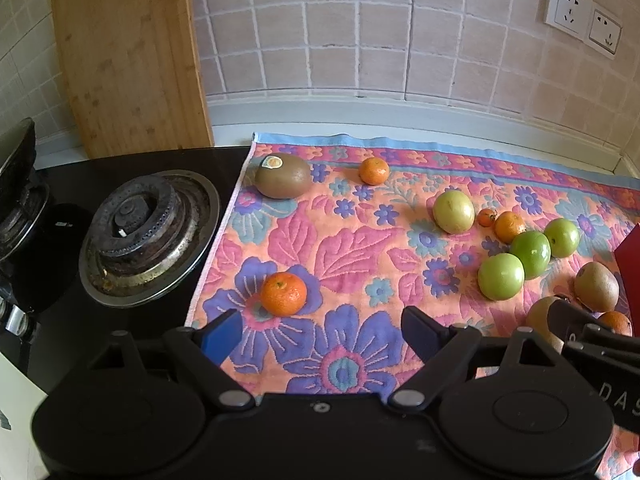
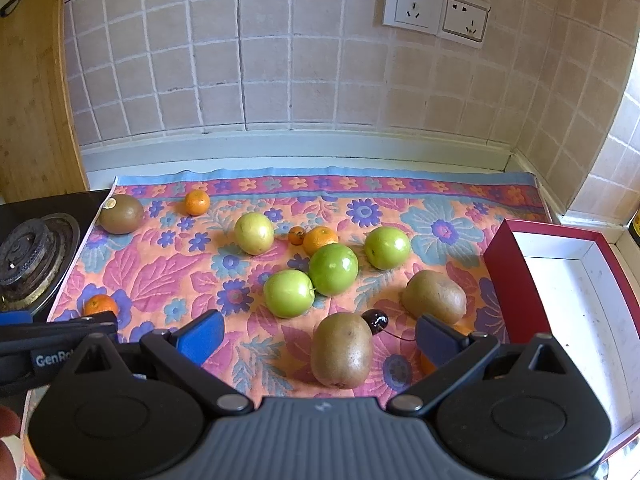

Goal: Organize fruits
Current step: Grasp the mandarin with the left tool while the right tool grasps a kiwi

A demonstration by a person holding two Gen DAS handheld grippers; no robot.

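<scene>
Right gripper [image 2: 318,338]: jaws spread wide, nothing held; lower centre of the right wrist view, low over the cloth.
Nearest kiwi [image 2: 342,350]: lies between the right fingers, closer to the right-hand pad, on the floral cloth [image 2: 440,208]; no pad touches it as far as can be seen.
Step in hand (judged): closing on this kiwi for transfer to the box.
Handling advice: centre the fruit between the pads first; close across its short width, gently, since the skin is soft and the shape may roll; lift straight before swinging toward the right of the frame.
Hazards: dark cherry [image 2: 375,319] with its stem lies just behind the kiwi; a second kiwi [image 2: 434,294] and an orange partly hidden behind the right finger sit close, so a wide sweep could knock them.
Left gripper [image 1: 322,336]: jaws spread, empty; lower centre of the left wrist view.
Near orange [image 1: 283,294]: just ahead of the left finger, not touching.
Red box [image 2: 500,256]: right edge of the right wrist view, white interior; no fruit visible in the part shown.
Loose fruit: green apples [image 2: 333,269] in mid-frame, pale apple [image 2: 253,234], labelled kiwi [image 2: 121,213] at upper left of the cloth.
Progress (judged): early; all visible fruit is on the cloth.
</scene>
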